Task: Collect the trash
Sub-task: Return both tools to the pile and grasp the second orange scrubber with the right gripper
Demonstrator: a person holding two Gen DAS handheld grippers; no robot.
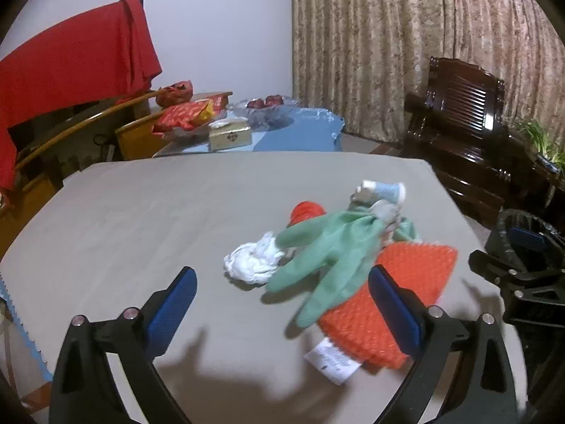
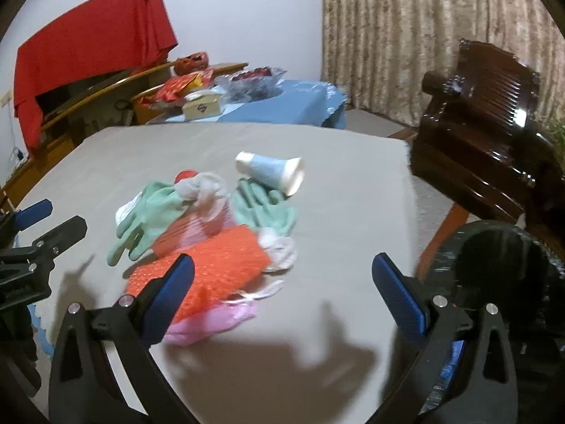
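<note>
This is a lived-in home, most likely a sitting or dining room. A heavy patterned beige curtain (image 1: 406,46) covers the far wall beside plain white plaster, and a carved, glossy dark wooden armchair (image 1: 462,120) stands near it. Behind the grey-covered table (image 1: 148,212) a second table in a blue cloth (image 1: 300,130) carries a glass fruit bowl (image 1: 265,109), a tissue box (image 1: 229,136) and red snack packets (image 1: 183,115) (ordinary household clutter).
</note>
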